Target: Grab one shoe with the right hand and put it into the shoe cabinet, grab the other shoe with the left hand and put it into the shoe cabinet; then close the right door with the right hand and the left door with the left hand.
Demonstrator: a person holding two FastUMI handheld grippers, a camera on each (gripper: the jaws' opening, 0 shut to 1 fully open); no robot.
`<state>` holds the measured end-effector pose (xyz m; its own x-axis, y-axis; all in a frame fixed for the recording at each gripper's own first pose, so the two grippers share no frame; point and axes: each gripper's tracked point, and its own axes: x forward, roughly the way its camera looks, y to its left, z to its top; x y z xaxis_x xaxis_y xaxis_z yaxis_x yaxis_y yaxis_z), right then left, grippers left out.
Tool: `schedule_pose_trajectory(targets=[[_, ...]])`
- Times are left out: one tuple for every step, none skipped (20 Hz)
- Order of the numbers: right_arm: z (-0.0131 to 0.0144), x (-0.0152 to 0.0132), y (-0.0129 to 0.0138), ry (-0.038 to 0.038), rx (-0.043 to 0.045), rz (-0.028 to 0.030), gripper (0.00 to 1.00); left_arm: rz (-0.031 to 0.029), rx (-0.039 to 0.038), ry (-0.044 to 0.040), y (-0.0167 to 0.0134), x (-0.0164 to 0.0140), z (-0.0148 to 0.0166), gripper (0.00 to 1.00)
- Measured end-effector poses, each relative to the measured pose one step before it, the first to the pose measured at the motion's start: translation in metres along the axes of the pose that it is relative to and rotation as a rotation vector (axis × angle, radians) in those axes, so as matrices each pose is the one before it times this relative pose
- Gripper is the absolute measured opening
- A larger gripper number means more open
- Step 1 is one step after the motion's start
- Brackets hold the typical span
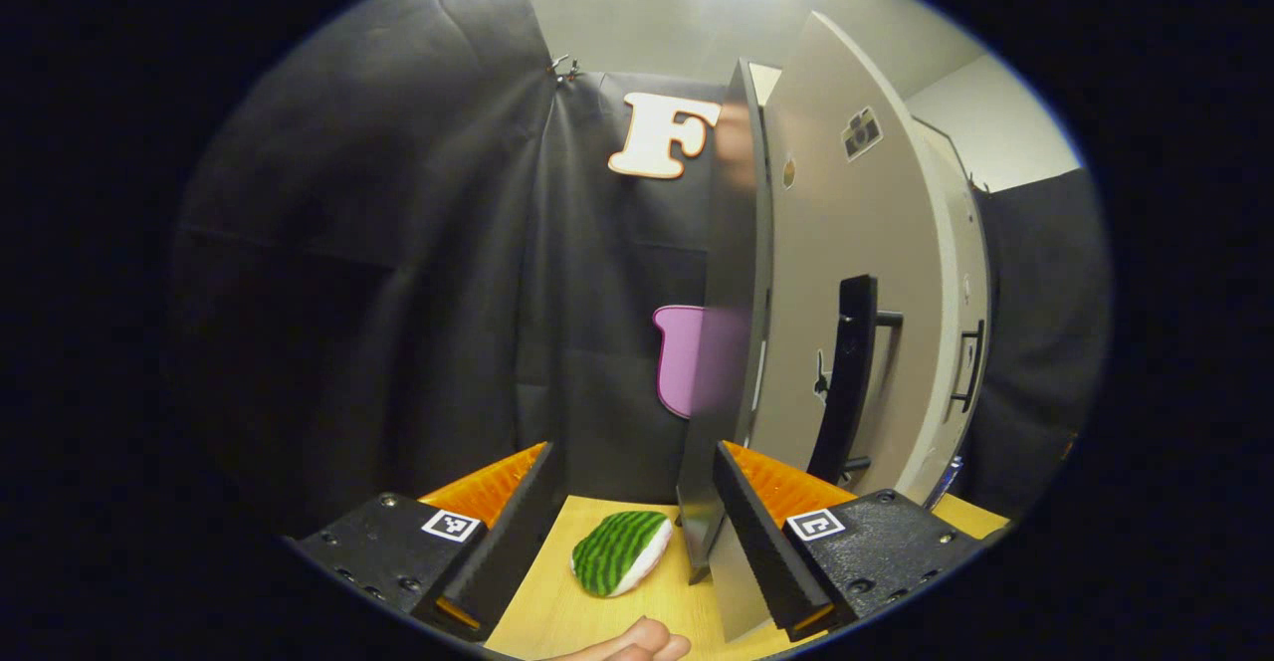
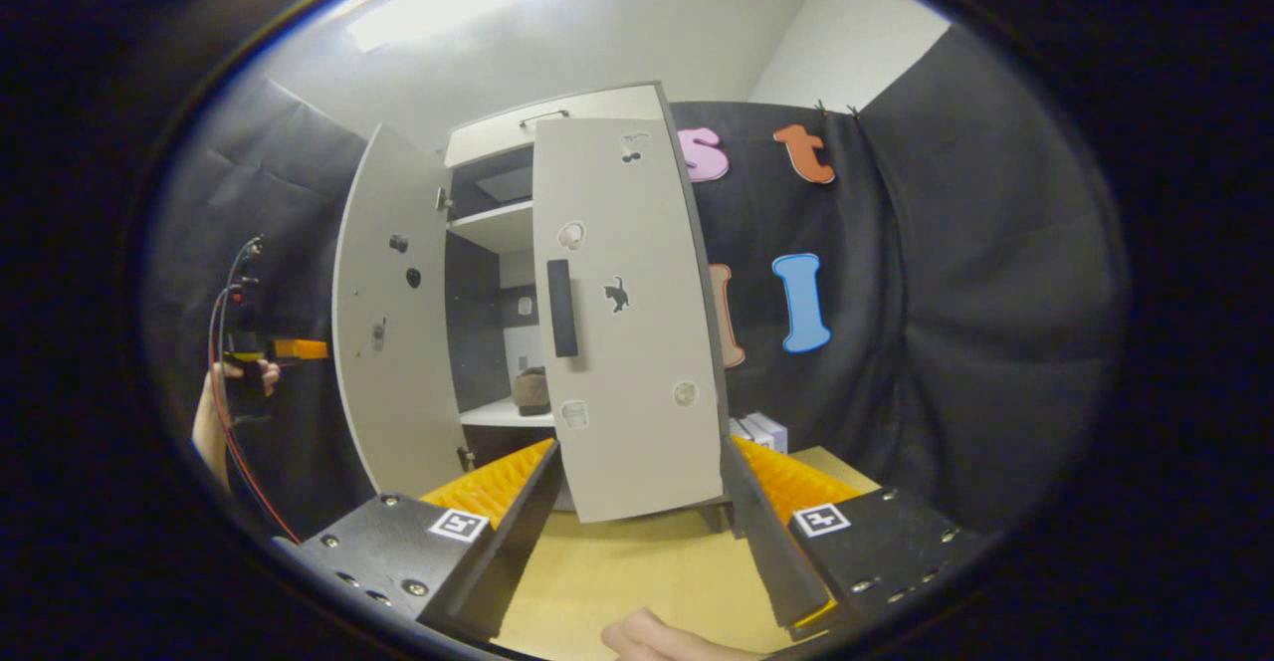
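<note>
The shoe cabinet (image 2: 557,109) stands on a wooden table (image 2: 637,561). Its left door (image 2: 393,362) is swung wide open and its right door (image 2: 637,382), with a black handle (image 2: 562,308), stands partly open. A brown shoe (image 2: 532,390) rests on a shelf inside; the right door hides the rest of the shelf. My right gripper (image 2: 642,472) is open in front of the right door's lower edge, holding nothing. My left gripper (image 1: 635,457) is open, with a door's dark glossy edge (image 1: 727,342) close beside its right finger. The left gripper (image 2: 284,347) is also seen left of the open door, in a hand.
A small green-striped object with a white rim (image 1: 619,551) lies on the table (image 1: 557,601) between my left fingers. Grey door faces with black handles (image 1: 854,372) fill the right side there. Small white boxes (image 2: 761,432) sit behind the right door. Black cloth walls surround the cabinet.
</note>
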<state>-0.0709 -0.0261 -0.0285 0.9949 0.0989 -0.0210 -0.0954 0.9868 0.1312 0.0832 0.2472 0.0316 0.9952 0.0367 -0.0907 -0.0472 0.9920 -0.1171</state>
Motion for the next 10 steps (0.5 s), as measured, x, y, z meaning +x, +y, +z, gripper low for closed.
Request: schedule_pose_trajectory(targets=[[0.00181,-0.00373,0.00133,-0.00501,0.00556,0.01171,0.95,-0.0437,-0.01463,-0.00452,-0.01585,0.00062,0.00287,0.95],[0.00147,-0.00318,-0.00299,-0.00425,-0.00435,-0.00371,0.95,-0.02601,-0.0049,-0.00684,-0.01105,0.0006,0.00247,0.96],[0.00071,-0.00347,-0.00365,-0.00427,-0.01127,-0.0093,0.95,-0.00083,-0.00038,-0.00354,-0.00438,0.00292,0.0015,0.96],[0.00078,-0.00275,-0.0025,-0.00459,-0.012,-0.00915,0.92,-0.00637,0.00392,0.00458,-0.00495,0.00156,0.00015,0.96],[0.00041,-0.0024,0.00017,-0.00649,-0.00845,-0.00344,0.95,-0.005,-0.00064,0.00259,-0.00605,-0.00131,0.00072,0.96],[0.0006,-0.00111,0.0012,-0.00478,-0.00017,0.00275,0.95,0.01243,0.00522,0.00133,-0.00008,0.0001,0.00021,0.96],[-0.00031,-0.00159,0.00235,-0.00137,0.00479,0.00901,0.95,0.0155,0.00744,0.01309,-0.00006,-0.00085,-0.00134,0.91],[-0.00026,-0.0011,0.00381,0.00117,0.01304,0.01661,0.93,0.00757,0.01191,0.00775,-0.00109,-0.00073,-0.00209,0.9],[-0.00136,-0.00085,0.00722,0.00458,0.01721,0.02692,0.93,0.00351,0.01799,-0.00453,-0.00233,0.00008,0.0041,0.89],[-0.00044,-0.00015,0.00566,0.00335,0.01712,0.02122,0.95,0.00504,0.01647,0.005,-0.00091,0.00031,-0.00021,0.89]])
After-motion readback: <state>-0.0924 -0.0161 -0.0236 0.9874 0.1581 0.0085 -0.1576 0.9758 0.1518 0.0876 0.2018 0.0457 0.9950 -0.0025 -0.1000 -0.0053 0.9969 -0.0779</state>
